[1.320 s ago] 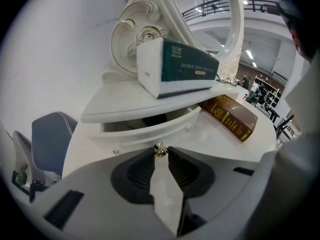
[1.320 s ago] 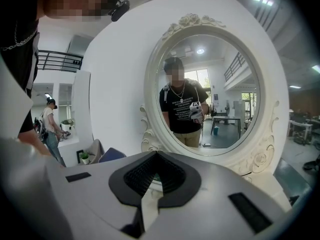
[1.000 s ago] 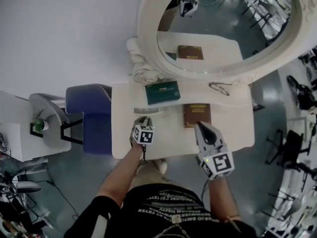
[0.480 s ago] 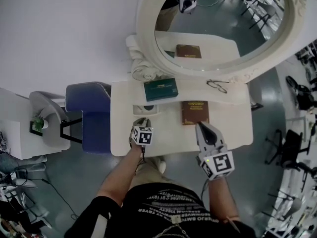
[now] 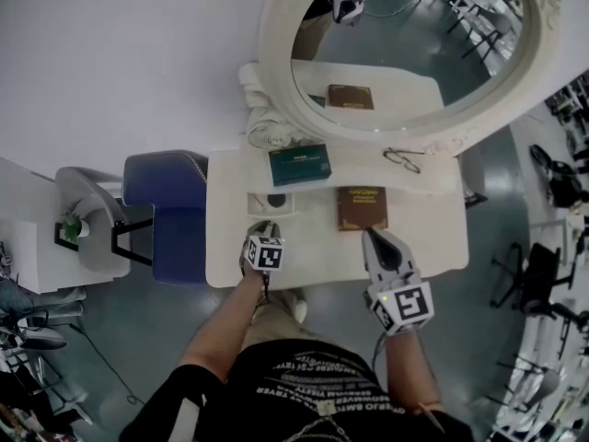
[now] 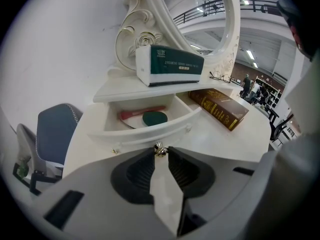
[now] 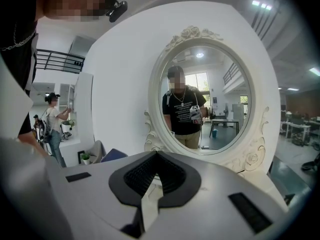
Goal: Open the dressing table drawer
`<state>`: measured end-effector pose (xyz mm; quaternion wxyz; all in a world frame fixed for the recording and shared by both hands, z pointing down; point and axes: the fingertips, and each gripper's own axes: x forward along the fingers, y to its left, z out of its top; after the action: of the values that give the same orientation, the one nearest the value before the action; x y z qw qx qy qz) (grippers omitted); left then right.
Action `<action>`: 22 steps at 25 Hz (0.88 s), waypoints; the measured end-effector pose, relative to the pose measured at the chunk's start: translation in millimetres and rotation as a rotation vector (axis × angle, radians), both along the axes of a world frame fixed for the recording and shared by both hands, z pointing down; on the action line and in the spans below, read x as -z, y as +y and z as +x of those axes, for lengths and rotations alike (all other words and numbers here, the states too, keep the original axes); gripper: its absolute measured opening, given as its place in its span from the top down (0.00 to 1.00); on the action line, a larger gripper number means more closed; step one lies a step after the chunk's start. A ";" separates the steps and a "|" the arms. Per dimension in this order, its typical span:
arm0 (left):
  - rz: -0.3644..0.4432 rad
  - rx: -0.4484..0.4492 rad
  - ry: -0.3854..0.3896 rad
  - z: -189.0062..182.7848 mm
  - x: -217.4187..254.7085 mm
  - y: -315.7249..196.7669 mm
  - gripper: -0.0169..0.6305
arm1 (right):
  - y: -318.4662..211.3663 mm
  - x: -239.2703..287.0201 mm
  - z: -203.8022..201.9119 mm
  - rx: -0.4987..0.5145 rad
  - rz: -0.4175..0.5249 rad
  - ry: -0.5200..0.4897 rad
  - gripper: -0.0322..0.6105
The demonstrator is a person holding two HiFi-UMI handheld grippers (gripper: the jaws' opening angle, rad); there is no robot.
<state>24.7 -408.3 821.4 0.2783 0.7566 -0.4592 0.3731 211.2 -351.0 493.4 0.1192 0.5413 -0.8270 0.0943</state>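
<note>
The drawer (image 6: 150,131) sits slightly farther out than a second ago, with the left gripper (image 6: 160,154) clamped on its knob (image 6: 159,147). Its length runs left-right, front facing near. The right gripper (image 7: 156,154) is closed and empty.

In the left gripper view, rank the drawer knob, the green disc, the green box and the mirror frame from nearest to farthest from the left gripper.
1. Drawer knob: pinched between the jaws of the left gripper.
2. Green disc: inside the open drawer, just beyond the knob.
3. Green box: on the shelf above the drawer.
4. Mirror frame: behind the box, at the back.
</note>
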 end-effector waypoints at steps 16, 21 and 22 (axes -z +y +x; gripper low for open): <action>0.094 0.042 0.053 -15.4 30.4 12.9 0.77 | 9.5 5.2 -4.7 0.000 0.015 -0.003 0.95; 0.218 0.068 0.122 -27.5 81.1 11.0 0.81 | 12.1 9.1 -10.6 0.023 0.028 -0.005 0.95; 0.248 0.070 0.132 -29.4 93.5 10.8 0.84 | 12.7 10.4 -12.0 0.027 0.033 -0.006 0.95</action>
<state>-4.8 -397.5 728.0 0.2252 0.7916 -0.5085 0.2532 199.2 -338.3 483.0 0.1090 0.5317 -0.8360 0.0809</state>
